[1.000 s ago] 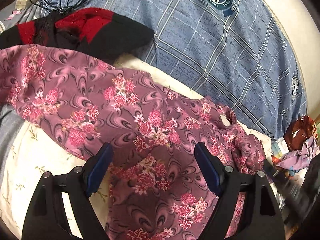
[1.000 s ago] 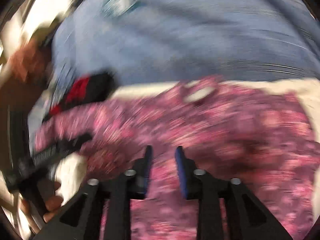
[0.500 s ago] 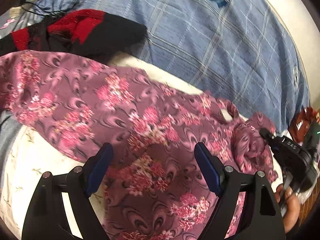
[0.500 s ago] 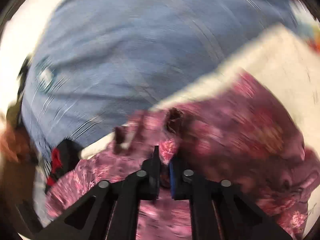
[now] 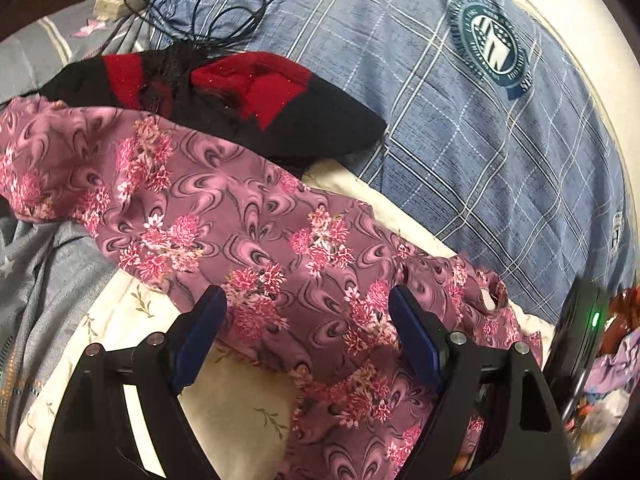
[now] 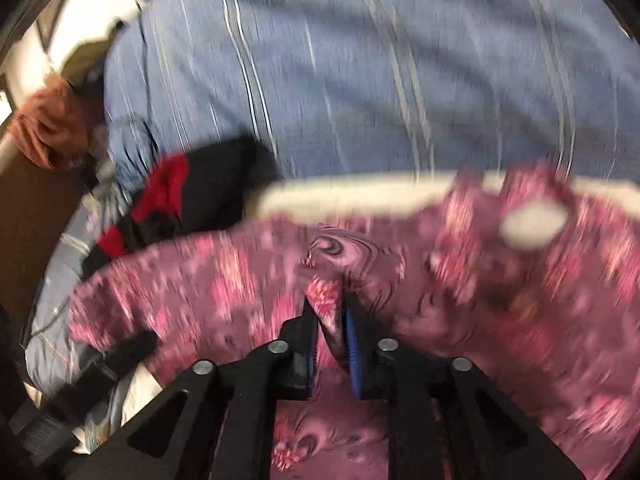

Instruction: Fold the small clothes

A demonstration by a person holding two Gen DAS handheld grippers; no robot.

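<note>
A mauve garment with pink flowers (image 5: 256, 232) lies spread across the cream sheet (image 5: 240, 408) on the bed. It also fills the lower half of the blurred right wrist view (image 6: 500, 320). My left gripper (image 5: 308, 320) is open and empty, hovering just above the garment's lower edge. My right gripper (image 6: 330, 320) is shut on a fold of the floral garment and holds it pinched between the blue pads. Its black body shows at the right edge of the left wrist view (image 5: 576, 344).
A black and red knitted garment (image 5: 240, 96) lies beyond the floral one. A blue plaid duvet with a round badge (image 5: 488, 44) covers the far side. Black cables (image 5: 224, 8) lie at the back left. Grey bedding (image 5: 36, 280) is at the left.
The right gripper, shut on a fold of the floral garment, has carried it across, and part of the garment has folded over. The left gripper has stayed open and shifted only slightly.
</note>
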